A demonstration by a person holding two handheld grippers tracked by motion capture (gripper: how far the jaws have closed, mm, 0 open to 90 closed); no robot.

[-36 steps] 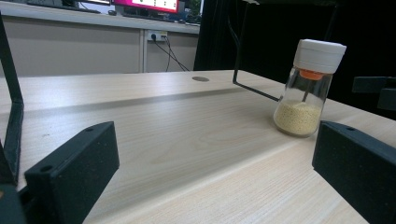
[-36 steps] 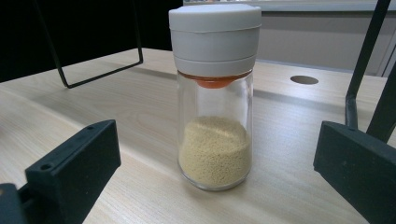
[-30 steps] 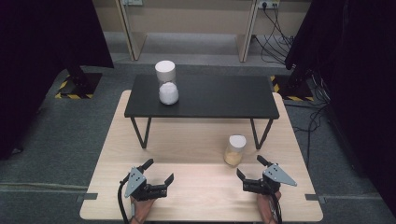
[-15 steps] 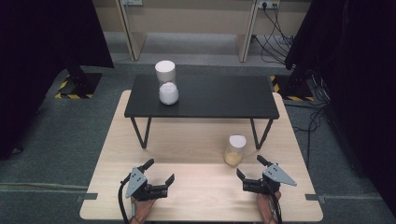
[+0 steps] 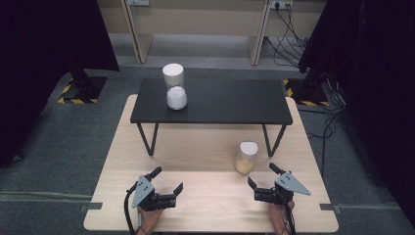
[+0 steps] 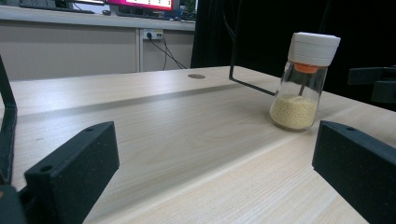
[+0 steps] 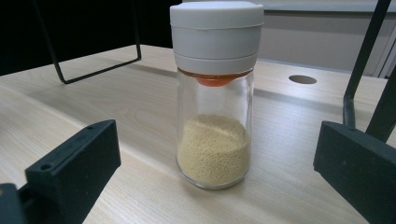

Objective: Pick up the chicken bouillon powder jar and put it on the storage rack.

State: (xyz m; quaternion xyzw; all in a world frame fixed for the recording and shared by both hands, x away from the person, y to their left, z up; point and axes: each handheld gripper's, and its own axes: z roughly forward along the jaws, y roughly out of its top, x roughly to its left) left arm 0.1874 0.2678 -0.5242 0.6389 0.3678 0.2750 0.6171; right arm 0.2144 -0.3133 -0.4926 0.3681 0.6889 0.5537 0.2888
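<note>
A glass jar of yellow grains (image 5: 245,157) with a white lid stands upright on the light wooden table (image 5: 195,147), just in front of the black shelf's right leg. My right gripper (image 5: 262,175) is open right before it, and the jar (image 7: 215,93) stands close ahead between its black fingers (image 7: 74,163) without touching them. My left gripper (image 5: 169,180) is open and holds nothing near the table's front left. It points across the table at the jar (image 6: 303,84). A second jar with white powder (image 5: 174,93) stands on the shelf's left part.
The low black shelf (image 5: 230,100) on thin metal legs spans the back of the table. Its right leg (image 5: 269,142) is just behind the yellow jar. Dark curtains hang at both sides, and cables lie on the floor at the back right.
The left gripper has shifted very slightly. The right gripper and both jars have stayed where they were.
</note>
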